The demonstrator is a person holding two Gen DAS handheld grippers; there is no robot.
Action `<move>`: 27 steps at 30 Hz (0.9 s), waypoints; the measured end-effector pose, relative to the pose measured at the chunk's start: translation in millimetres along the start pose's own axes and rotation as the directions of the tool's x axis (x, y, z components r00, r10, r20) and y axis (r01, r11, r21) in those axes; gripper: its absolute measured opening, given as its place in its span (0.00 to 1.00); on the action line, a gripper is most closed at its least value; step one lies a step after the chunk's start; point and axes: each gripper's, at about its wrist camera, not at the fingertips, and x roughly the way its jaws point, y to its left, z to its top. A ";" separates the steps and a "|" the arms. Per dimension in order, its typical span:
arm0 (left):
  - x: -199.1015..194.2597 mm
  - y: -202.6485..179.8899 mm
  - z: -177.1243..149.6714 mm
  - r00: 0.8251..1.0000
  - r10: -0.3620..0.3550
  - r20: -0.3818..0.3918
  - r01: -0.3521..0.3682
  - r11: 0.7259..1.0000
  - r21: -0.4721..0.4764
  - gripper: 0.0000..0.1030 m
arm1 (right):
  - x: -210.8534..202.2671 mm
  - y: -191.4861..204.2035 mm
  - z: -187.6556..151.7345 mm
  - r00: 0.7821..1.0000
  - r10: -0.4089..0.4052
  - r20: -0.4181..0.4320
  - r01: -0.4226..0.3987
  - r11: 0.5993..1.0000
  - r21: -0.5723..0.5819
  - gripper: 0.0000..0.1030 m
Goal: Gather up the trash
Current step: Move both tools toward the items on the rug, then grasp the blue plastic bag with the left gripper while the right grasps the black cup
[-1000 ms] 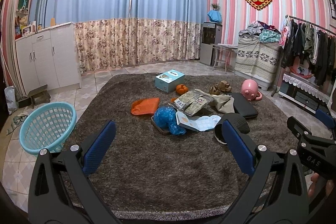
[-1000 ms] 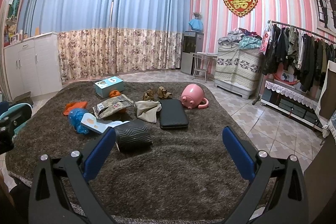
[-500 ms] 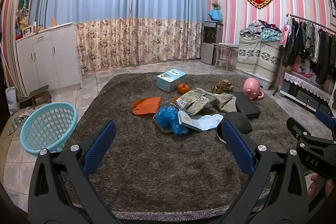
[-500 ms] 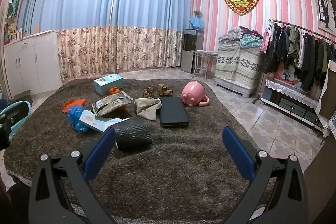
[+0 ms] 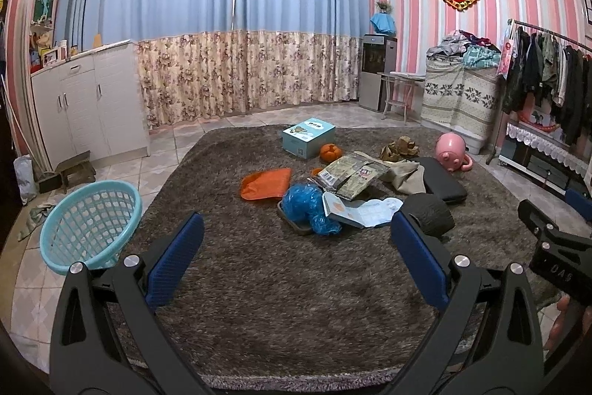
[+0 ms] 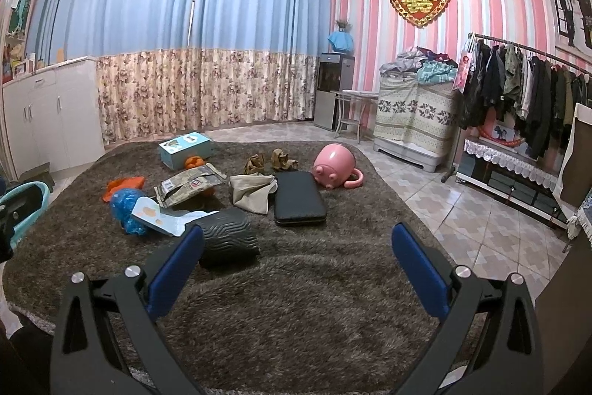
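Litter lies on the brown shag rug [image 5: 259, 284]: an orange bag [image 5: 265, 184], a crumpled blue plastic bag [image 5: 307, 206], a pale paper packet [image 5: 364, 211], a green snack wrapper [image 5: 349, 173], orange peel [image 5: 329, 151] and a teal box [image 5: 308, 137]. A turquoise basket [image 5: 90, 221] stands at the rug's left edge. My left gripper [image 5: 296, 258] is open above the near rug, nothing between its fingers. My right gripper [image 6: 298, 261] is also open and empty; a black ribbed roll [image 6: 229, 237] lies just past its left finger.
A black flat case [image 6: 298, 197], beige cloth [image 6: 253, 191], brown crumpled pieces [image 6: 272, 161] and a pink pig-shaped pot [image 6: 335, 166] also lie on the rug. White cabinets [image 5: 88, 102] stand left, a clothes rack [image 6: 525, 87] right. The right gripper's body [image 5: 555, 265] shows at the left view's right edge.
Both views have crept slightly forward toward the litter. Neither gripper has changed its opening and nothing on the rug has moved.
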 end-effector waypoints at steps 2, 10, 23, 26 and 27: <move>2.7 0.5 -1.4 1.000 -0.009 -0.001 0.009 1.000 0.012 0.95 | 1.1 0.7 -0.8 1.000 0.002 -0.003 -0.002 1.000 -0.004 0.96; 17.8 5.7 -5.7 0.999 -0.020 -0.025 0.020 1.000 0.020 0.95 | 19.7 3.7 -12.3 0.998 0.055 -0.025 -0.055 0.998 -0.004 0.96; 44.8 24.5 -1.3 0.996 0.045 -0.073 -0.046 0.999 -0.015 0.95 | 46.5 24.5 -9.8 0.988 0.124 -0.093 -0.131 0.989 -0.065 0.96; 49.2 29.5 -0.3 0.996 0.043 -0.073 -0.044 0.999 -0.019 0.95 | 53.9 31.4 -9.2 0.981 0.157 -0.110 -0.165 0.984 -0.071 0.96; 51.1 31.2 0.3 0.996 0.048 -0.070 -0.049 0.999 -0.017 0.95 | 58.0 34.7 -9.5 0.978 0.170 -0.122 -0.180 0.981 -0.075 0.96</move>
